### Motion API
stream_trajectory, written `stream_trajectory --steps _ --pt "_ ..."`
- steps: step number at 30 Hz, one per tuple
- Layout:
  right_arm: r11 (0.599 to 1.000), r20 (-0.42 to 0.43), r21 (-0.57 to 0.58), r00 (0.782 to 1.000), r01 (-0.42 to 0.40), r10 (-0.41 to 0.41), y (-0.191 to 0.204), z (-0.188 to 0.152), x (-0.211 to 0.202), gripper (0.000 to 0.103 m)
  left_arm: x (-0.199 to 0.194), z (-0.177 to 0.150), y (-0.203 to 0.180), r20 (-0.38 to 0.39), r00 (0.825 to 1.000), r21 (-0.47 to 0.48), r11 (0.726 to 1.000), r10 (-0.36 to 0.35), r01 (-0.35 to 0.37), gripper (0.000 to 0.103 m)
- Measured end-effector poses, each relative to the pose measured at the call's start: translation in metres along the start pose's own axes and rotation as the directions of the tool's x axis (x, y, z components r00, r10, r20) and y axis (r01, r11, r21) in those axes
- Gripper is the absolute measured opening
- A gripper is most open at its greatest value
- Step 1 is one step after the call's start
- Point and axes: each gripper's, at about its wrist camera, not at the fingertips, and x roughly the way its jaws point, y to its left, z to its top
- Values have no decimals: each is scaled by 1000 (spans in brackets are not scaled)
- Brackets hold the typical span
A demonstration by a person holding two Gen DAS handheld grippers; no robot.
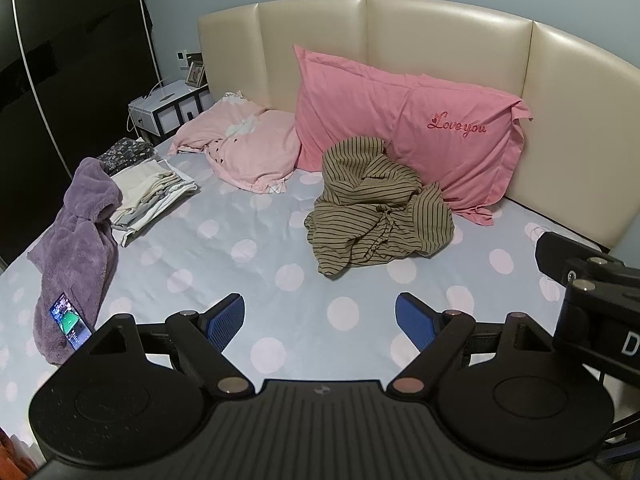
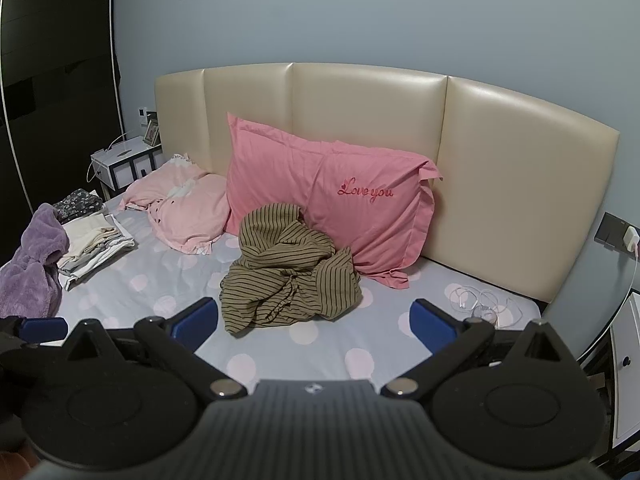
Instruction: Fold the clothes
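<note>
A crumpled olive garment with dark stripes (image 1: 378, 210) (image 2: 290, 284) lies in a heap on the polka-dot bed sheet (image 1: 224, 264) (image 2: 320, 356), just in front of the big pink pillow. My left gripper (image 1: 320, 322) hovers open over the sheet, short of the heap, with nothing between its blue pads. My right gripper (image 2: 314, 322) is also open and empty, close to the heap's near edge. Part of the right gripper's black body (image 1: 592, 292) shows at the right edge of the left wrist view.
A stack of folded pale clothes (image 1: 150, 196) (image 2: 96, 246) and a purple fleece garment (image 1: 76, 240) (image 2: 30, 264) lie at the left, with a lit phone (image 1: 70, 320) on the fleece. Two pink pillows (image 1: 404, 128) (image 2: 188, 208) lean on the cream headboard (image 2: 500, 168). A white cable (image 2: 484, 300) coils at right.
</note>
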Motion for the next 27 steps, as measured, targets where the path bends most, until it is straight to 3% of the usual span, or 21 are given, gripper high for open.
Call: stream_trajectory --steps 27 --pt "1000 -8 -6 1000 0 0 0 -3 5 102 4 -1 -4 -8 1000 13 1000 12 -12 83"
